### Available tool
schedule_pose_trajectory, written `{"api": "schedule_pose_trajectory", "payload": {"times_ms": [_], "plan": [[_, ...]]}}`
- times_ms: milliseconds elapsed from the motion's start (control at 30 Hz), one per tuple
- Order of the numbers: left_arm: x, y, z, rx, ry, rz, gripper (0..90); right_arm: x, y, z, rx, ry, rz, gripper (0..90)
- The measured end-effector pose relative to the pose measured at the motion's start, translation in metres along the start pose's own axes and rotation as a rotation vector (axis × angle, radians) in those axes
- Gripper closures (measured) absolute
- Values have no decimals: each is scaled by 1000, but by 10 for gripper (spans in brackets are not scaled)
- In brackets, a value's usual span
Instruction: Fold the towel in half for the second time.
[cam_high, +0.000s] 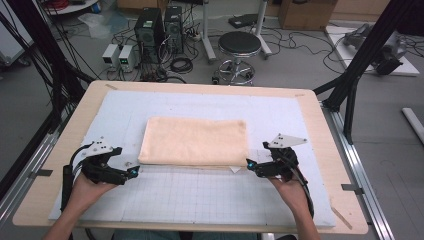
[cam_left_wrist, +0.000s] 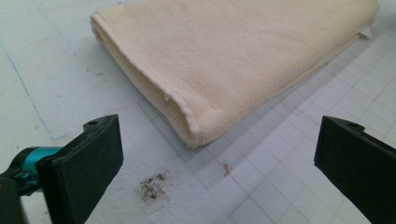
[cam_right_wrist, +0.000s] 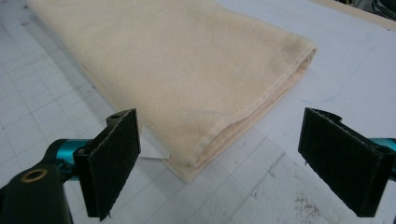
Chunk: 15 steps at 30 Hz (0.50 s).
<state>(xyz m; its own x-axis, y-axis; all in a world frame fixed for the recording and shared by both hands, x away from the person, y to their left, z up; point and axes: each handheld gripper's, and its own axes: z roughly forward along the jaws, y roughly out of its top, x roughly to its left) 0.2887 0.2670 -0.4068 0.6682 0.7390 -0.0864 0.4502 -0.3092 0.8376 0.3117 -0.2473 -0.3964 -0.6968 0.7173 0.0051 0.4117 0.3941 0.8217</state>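
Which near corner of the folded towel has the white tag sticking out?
The near right corner of the towel, by the right gripper: a white tag pokes out beneath it. The corner by the left gripper shows none.

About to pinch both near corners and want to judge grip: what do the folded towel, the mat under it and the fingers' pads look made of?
The folded towel looks like soft cream terry or fleece: a matte, fuzzy nap and a stitched hem. The mat looks like pale felt-like fabric printed with a grid, matte, with some dirt specks. The fingers carry black pads with a rough, foam- or felt-like face; which one is unclear.
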Motion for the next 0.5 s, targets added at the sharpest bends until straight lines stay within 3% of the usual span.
{"api": "schedule_pose_trajectory", "payload": {"times_ms": [500], "plan": [[-4, -7, -11, -14, -2, 4, 17, 11, -18, -24, -22, -17, 10, 120]]}}
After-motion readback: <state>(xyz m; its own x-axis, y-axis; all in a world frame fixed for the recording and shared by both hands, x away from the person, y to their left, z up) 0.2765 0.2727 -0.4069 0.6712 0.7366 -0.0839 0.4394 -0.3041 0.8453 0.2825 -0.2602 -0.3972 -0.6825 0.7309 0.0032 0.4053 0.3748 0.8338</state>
